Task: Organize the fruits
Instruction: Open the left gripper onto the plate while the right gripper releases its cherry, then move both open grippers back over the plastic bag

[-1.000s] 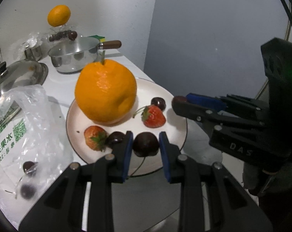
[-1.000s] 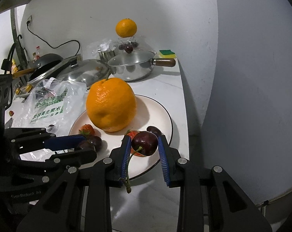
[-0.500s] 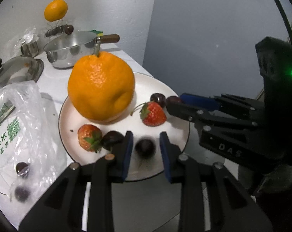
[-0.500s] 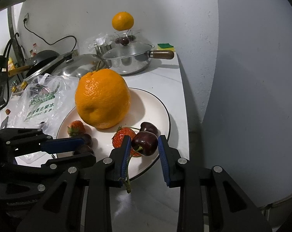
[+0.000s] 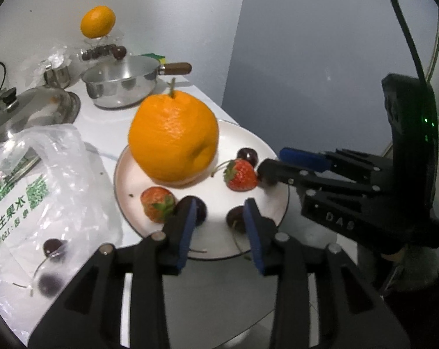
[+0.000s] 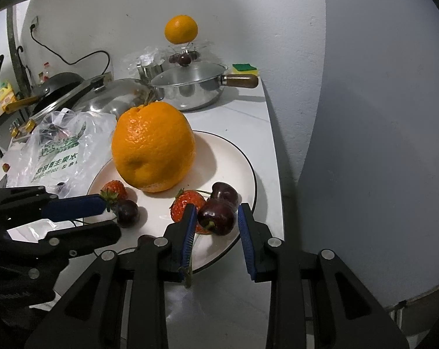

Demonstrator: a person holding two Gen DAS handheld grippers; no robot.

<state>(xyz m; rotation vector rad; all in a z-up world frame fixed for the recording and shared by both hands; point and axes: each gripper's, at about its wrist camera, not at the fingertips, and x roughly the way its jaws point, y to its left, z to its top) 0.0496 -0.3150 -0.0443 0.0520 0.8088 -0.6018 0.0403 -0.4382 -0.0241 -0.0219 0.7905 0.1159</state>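
A white plate (image 5: 266,151) (image 6: 236,157) holds a big orange (image 5: 172,136) (image 6: 154,145), two strawberries (image 5: 240,174) (image 5: 156,206) and several dark cherries. My left gripper (image 5: 219,226) is open over the plate's near rim, with a released cherry (image 5: 235,218) lying by its right finger and another cherry (image 5: 200,208) by its left finger. My right gripper (image 6: 216,229) has its jaws spread wider than the dark cherry (image 6: 218,218) between them, low over the plate beside another cherry (image 6: 225,193) and a strawberry (image 6: 187,206).
A clear plastic bag (image 5: 36,192) (image 6: 59,151) with cherries lies left of the plate. Behind stand a steel saucepan (image 5: 120,84) (image 6: 190,90), a pot lid (image 5: 30,107), a second orange (image 5: 97,24) (image 6: 181,29) on a glass stand and a sponge (image 6: 245,69). The counter edge runs just right of the plate.
My left gripper let go of its cherry, which dropped onto the plate, and opened wider. My right gripper lowered its cherry to the plate and spread its jaws.
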